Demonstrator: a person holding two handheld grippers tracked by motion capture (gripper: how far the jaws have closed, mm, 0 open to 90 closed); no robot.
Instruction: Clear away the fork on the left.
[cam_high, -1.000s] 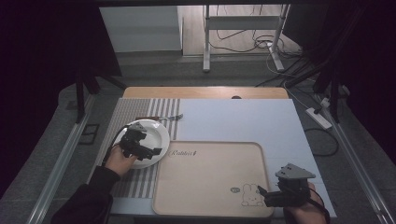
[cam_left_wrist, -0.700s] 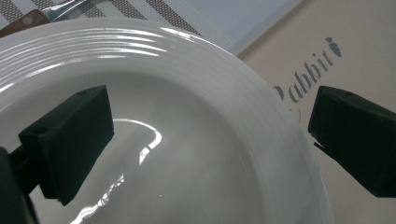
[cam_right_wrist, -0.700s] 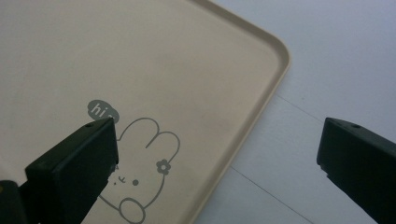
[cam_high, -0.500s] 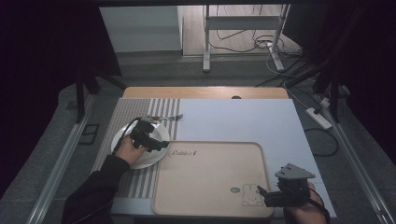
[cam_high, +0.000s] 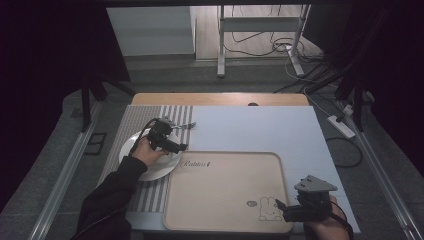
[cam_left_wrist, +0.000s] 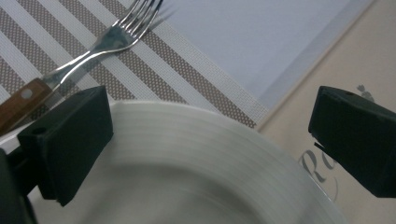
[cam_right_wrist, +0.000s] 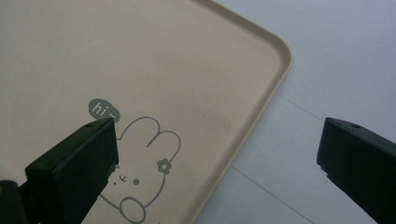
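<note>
A white plate (cam_high: 150, 170) lies on a striped placemat (cam_high: 142, 117) at the left of the table. My left gripper (cam_high: 177, 145) hovers open over the plate's far right rim (cam_left_wrist: 187, 177) with nothing between its jaws (cam_left_wrist: 210, 135). A fork (cam_high: 184, 126) with a wooden handle (cam_left_wrist: 107, 39) rests on the placemat just beyond the plate. A beige tray (cam_high: 225, 195) sits empty in the middle. My right gripper (cam_high: 287, 207) stands open low over the tray's near right corner (cam_right_wrist: 252, 93), beside a printed bunny (cam_right_wrist: 144, 154); its jaws (cam_right_wrist: 219, 168) hold nothing.
A pale blue mat (cam_high: 260, 130) covers the table right of the placemat. The wooden table edge (cam_high: 220, 98) runs along the back. Metal rails flank the table, and cables and a power strip (cam_high: 342, 125) lie on the floor beyond.
My left gripper has moved away from the person and to the right across the plate, toward the fork and the tray's corner. The right gripper has stayed in place.
</note>
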